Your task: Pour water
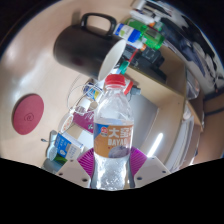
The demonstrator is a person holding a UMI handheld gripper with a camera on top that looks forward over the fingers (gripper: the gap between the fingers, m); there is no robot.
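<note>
Beige surface (60,85) is seen carrying a black kettle (82,45) at the far side and a red coaster (27,113) to the left. A water bottle (115,135) with a red cap is pinched upright between the pads of the claw (115,165).

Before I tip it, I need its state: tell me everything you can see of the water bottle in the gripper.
The water bottle is clear plastic with a red cap, still on, and an orange, white and blue label around its middle. It stands roughly upright between the fingers of the gripper, whose purple pads press its lower body on both sides. Its base is out of view.
</note>
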